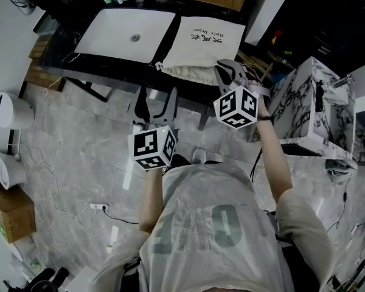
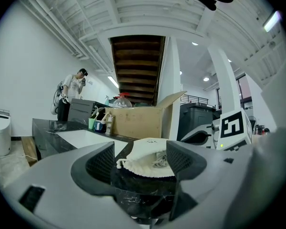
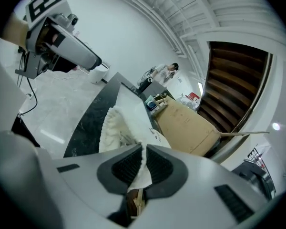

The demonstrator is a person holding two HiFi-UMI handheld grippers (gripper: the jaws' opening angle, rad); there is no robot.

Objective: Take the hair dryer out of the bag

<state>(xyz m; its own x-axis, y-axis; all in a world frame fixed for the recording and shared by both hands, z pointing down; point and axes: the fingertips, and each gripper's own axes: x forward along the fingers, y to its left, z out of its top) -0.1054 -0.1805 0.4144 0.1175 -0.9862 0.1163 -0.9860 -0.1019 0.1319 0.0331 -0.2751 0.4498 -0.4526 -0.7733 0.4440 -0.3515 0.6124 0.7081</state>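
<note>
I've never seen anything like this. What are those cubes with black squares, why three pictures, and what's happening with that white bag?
There is no robot here. A person holds a tool in each hand, and each tool ends in a two-fingered claw. The patterned cubes are part of those tools. One picture comes from a camera on the person's head, looking down. The other two come from cameras riding on each tool. On the dark table lie a cream drawstring bag and a white mat. The right claw is shut on the bag's cloth. The left claw is open and holds nothing.
</note>
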